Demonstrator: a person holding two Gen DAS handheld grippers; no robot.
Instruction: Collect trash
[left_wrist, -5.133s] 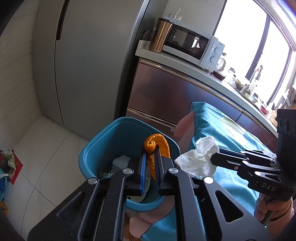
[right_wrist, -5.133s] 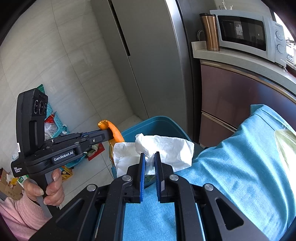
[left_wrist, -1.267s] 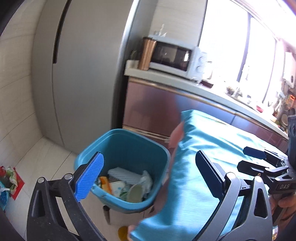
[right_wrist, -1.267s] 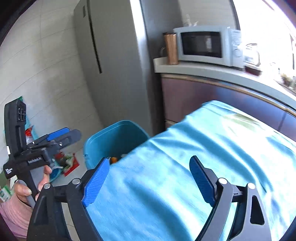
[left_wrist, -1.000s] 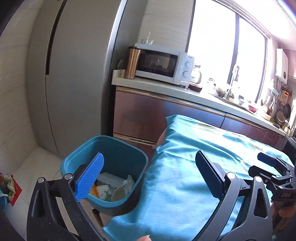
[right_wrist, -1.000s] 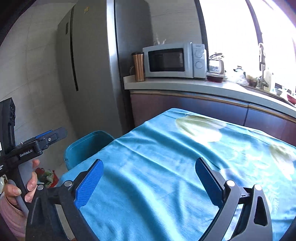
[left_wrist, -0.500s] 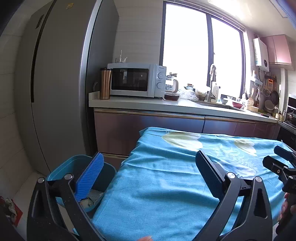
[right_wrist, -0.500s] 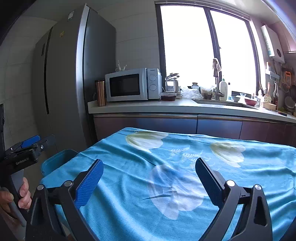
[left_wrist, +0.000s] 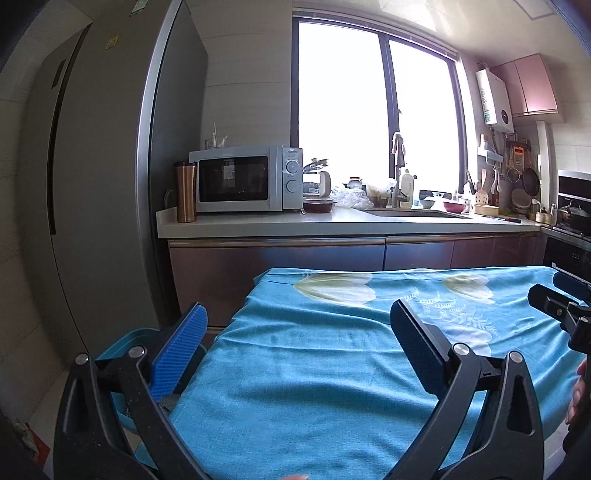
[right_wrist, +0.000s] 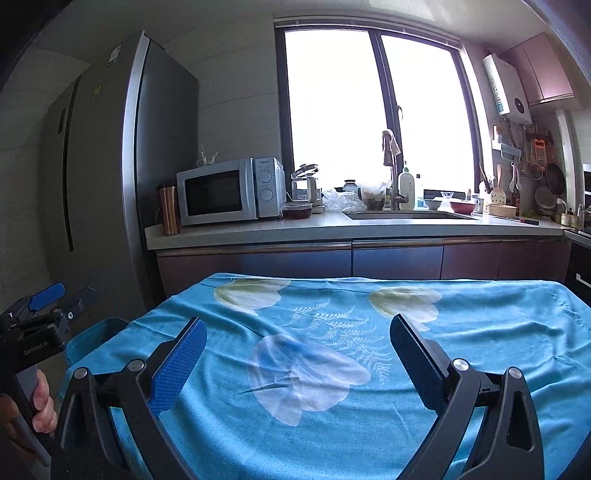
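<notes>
Holding both claws level over the table right now, and honestly there's nothing left on the blue tablecloth (right_wrist: 332, 424) that I can see to pick up, just the flower print. My left gripper (left_wrist: 297, 354) is spread wide with nothing in it, and the right gripper (right_wrist: 297, 358) is spread wide and empty too. The blue bin (left_wrist: 118, 343) sits on the floor just off the table's left edge, down and to the left of my left claw, so that hand is clearly the nearer one if anything needs dropping in; from the right wrist view I only catch a bit of its rim past the cloth. Can't really see what's inside it from here. Both claws point straight ahead toward the counter with the microwave (left_wrist: 245, 179), fingers roughly level. My guess is the collecting part is basically done.
</notes>
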